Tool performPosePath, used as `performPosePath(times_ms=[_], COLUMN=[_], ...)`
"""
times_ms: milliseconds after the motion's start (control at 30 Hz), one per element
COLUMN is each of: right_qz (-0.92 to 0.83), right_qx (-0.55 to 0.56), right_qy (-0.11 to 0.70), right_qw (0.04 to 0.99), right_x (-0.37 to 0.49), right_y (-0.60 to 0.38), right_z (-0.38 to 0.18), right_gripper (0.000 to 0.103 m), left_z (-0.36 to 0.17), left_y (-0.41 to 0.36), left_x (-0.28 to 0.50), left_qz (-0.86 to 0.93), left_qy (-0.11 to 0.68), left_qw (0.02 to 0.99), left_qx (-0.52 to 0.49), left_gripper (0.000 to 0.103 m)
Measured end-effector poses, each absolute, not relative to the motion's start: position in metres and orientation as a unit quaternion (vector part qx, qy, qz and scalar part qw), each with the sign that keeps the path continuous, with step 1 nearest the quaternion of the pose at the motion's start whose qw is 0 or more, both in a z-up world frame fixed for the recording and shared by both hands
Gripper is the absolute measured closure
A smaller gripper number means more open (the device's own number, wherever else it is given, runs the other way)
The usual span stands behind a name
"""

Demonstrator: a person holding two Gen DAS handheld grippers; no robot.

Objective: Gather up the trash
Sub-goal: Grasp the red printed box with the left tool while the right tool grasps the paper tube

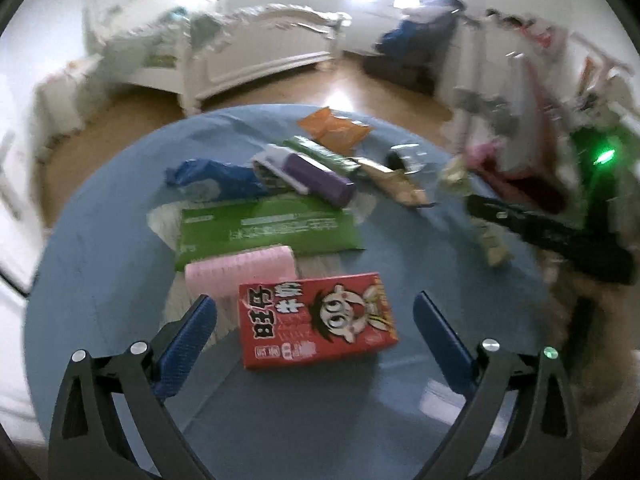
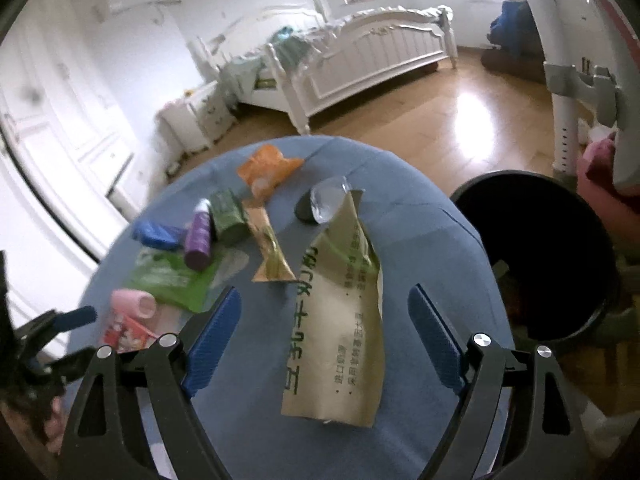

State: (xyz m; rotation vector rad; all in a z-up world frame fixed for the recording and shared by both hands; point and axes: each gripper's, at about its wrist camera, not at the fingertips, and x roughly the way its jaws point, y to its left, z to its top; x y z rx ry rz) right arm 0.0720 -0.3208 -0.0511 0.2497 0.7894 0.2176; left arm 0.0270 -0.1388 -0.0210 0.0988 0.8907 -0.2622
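Trash is being shown scattered over a round blue table (image 2: 420,248), evidently laid out within reach of both grippers. A black bin (image 2: 540,256) is being kept at about three o'clock in the right wrist view, just beside the table edge, probably so that pieces can be dropped in with a short swing.

A torn tan paper bag (image 2: 340,320) is being framed between the blue fingers of the right gripper (image 2: 324,336), which are being held wide apart and around it; whether the bag is being touched cannot be told.

In the left wrist view, a green pouch (image 1: 264,228) is being seen at twelve o'clock, with a pink roll (image 1: 240,270) lying against its near edge. A red milk carton (image 1: 316,320) is being straddled by the left gripper (image 1: 316,336), its fingers spread and clear of both sides, seemingly lined up for a pinch. Smaller pieces, a purple tube (image 1: 316,176) and an orange wrapper (image 1: 336,128), are being left farther off.
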Motion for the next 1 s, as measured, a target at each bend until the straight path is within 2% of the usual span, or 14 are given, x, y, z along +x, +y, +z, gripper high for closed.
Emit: performPosePath(times_ms=[67, 167, 233, 300, 333, 367, 467, 533, 567, 800, 1000], right_qz=[0.097, 0.092, 0.093, 0.092, 0.088, 0.081, 0.076, 0.091, 0.101, 0.176, 0.201], right_qx=[0.123, 0.126, 0.111, 0.096, 0.086, 0.071, 0.041, 0.048, 0.059, 0.112, 0.153], right_qy=[0.388, 0.402, 0.405, 0.407, 0.409, 0.408, 0.406, 0.407, 0.409, 0.346, 0.283], right_qw=[0.908, 0.902, 0.903, 0.903, 0.904, 0.907, 0.91, 0.907, 0.905, 0.915, 0.925], right_x=[0.077, 0.083, 0.084, 0.086, 0.087, 0.087, 0.088, 0.087, 0.086, 0.068, 0.057], right_y=[-0.322, -0.327, -0.325, -0.321, -0.319, -0.317, -0.315, -0.316, -0.319, -0.324, -0.344], right_z=[-0.052, -0.06, -0.061, -0.063, -0.063, -0.062, -0.064, -0.065, -0.065, -0.043, -0.005], right_gripper=[0.013, 0.013, 0.013, 0.014, 0.02, 0.039, 0.062, 0.071, 0.084, 0.087, 0.087], left_z=[-0.03, -0.039, -0.045, -0.047, -0.046, -0.046, -0.038, -0.033, -0.03, 0.009, 0.042], left_y=[-0.145, -0.148, -0.138, -0.122, -0.118, -0.113, -0.108, -0.108, -0.107, -0.113, -0.154], left_x=[0.03, 0.034, 0.037, 0.04, 0.042, 0.042, 0.038, 0.033, 0.03, 0.019, 0.034], left_qz=[-0.105, -0.083, -0.085, -0.092, -0.094, -0.092, -0.098, -0.108, -0.118, -0.18, -0.244], left_qy=[0.437, 0.444, 0.451, 0.455, 0.456, 0.453, 0.432, 0.418, 0.412, 0.351, 0.315], left_qw=[0.892, 0.89, 0.888, 0.886, 0.885, 0.887, 0.897, 0.902, 0.903, 0.918, 0.917], left_qx=[0.056, 0.066, 0.042, 0.003, -0.007, -0.01, -0.011, -0.007, -0.012, -0.038, -0.029], left_gripper=[0.006, 0.006, 0.006, 0.011, 0.013, 0.013, 0.013, 0.013, 0.013, 0.013, 0.013])
